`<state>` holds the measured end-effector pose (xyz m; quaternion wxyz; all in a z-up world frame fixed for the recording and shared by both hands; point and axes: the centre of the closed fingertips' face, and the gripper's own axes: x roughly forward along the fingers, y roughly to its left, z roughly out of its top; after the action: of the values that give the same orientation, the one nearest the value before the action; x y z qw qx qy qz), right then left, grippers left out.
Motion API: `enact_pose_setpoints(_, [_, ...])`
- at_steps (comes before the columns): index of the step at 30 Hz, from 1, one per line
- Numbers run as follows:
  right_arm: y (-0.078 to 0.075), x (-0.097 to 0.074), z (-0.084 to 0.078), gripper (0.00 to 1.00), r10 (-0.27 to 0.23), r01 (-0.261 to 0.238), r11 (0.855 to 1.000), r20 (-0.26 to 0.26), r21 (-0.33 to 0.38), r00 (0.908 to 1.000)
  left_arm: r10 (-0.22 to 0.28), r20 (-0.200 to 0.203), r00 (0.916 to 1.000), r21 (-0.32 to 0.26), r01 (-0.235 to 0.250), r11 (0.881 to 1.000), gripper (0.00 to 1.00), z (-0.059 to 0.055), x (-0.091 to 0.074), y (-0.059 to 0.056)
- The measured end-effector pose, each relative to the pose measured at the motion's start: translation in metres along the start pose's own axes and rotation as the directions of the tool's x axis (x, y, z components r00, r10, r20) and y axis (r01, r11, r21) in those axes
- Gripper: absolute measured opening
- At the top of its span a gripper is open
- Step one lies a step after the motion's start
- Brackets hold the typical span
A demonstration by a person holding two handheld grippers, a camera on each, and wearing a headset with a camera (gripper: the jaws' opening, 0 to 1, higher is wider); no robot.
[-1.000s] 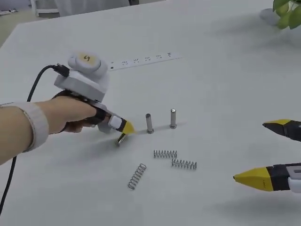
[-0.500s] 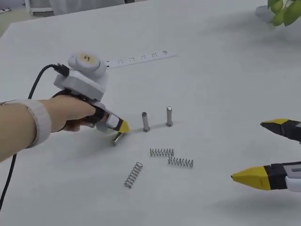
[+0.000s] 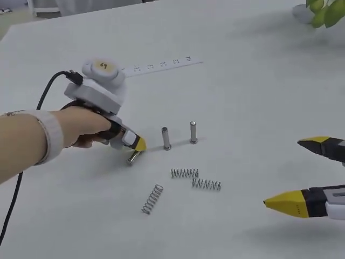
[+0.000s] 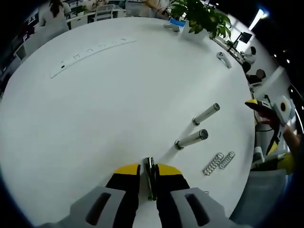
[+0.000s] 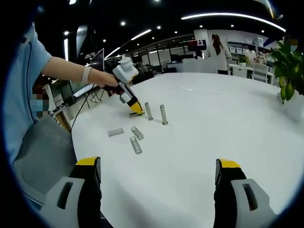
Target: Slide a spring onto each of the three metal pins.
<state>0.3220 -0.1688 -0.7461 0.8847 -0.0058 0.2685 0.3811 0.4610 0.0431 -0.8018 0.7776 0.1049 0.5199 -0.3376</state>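
- My left gripper (image 3: 137,145) is pressed together on the third pin (image 3: 132,157). In the left gripper view this pin (image 4: 150,180) lies between the jaws, with its long axis running along them.
- In the head view the third pin slants down and to the left from the jaw tips. Its low end is at the table (image 3: 242,81) or just above it; I cannot tell which.
- The middle pin (image 3: 165,138) and the right pin (image 3: 193,132) stand upright on the table just to the right of my left gripper. They are side by side and both are bare.
- All three springs lie flat on the near side of the pins. The left spring (image 3: 152,199) is angled, and the middle spring (image 3: 185,173) and right spring (image 3: 206,185) run roughly left to right.
- My right gripper (image 3: 282,172) is spread wide and holds nothing. It hangs at the near right, apart from the springs, with its jaws pointing left toward them.
- As I judge it, the third pin first has to be tipped upright beside the middle pin.
- Of the three springs, the right spring lies closest to my free right gripper. Its axis is level while the pins are vertical, so it will need turning on end.
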Motion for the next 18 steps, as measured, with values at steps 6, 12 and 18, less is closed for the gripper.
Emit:
enact_pose_setpoints(6, [0.0020,0.0020,0.0010,0.99,0.007,-0.007,1.000,0.000,-0.003,1.0000,0.025,-0.019,0.9995,0.023,-0.024,0.999,0.02,-0.0006,0.0003,0.0013])
enact_pose_setpoints(12, [0.0018,0.0017,0.0013,0.99,0.007,-0.007,1.000,0.000,0.000,1.0000,0.046,-0.038,0.9982,0.056,-0.044,0.997,0.00,-0.0013,0.0009,0.0031])
enact_pose_setpoints(18, [0.0029,0.0020,0.0006,0.99,0.010,-0.010,1.000,-0.001,0.000,1.0000,0.057,-0.044,0.9974,0.058,-0.054,0.997,0.00,-0.0015,0.0011,0.0036])
